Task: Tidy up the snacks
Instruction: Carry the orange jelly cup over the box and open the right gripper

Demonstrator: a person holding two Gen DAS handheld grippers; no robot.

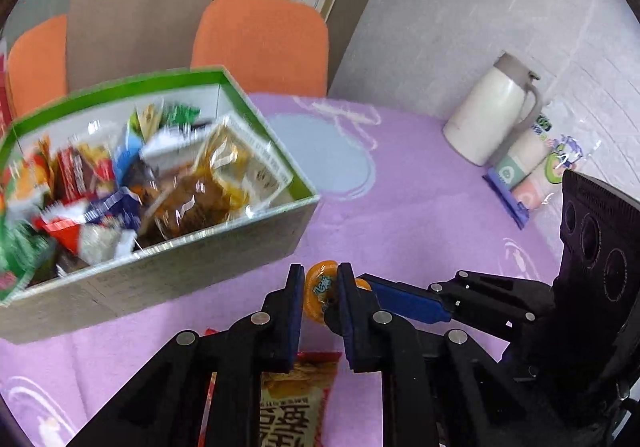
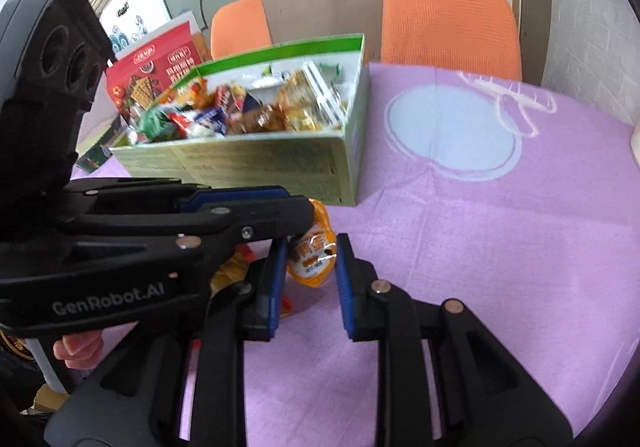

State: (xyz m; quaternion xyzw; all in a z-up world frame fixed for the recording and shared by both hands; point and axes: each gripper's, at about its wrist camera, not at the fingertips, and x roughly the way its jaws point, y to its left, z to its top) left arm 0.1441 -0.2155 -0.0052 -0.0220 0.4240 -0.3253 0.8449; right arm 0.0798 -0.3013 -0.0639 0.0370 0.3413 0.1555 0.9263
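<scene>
A green cardboard box (image 1: 224,243) (image 2: 280,163) full of mixed snack packets stands on the purple tablecloth. My left gripper (image 1: 319,289) is shut on a small orange jelly cup (image 1: 318,293) just right of the box's near corner. A red and orange snack packet (image 1: 294,399) lies under it. My right gripper (image 2: 312,261) is open around an orange snack packet (image 2: 310,259) on the cloth; its fingers do not press it. The left gripper (image 2: 280,207) crosses the right wrist view from the left, in front of the box. The right gripper (image 1: 400,297) reaches in from the right in the left wrist view.
A white thermos jug (image 1: 490,111) and a pack of sponges (image 1: 528,171) stand at the far right of the table. Two orange chairs (image 1: 260,43) (image 2: 450,21), a brown paper bag (image 1: 140,31) and a red snack carton (image 2: 156,75) sit behind the box.
</scene>
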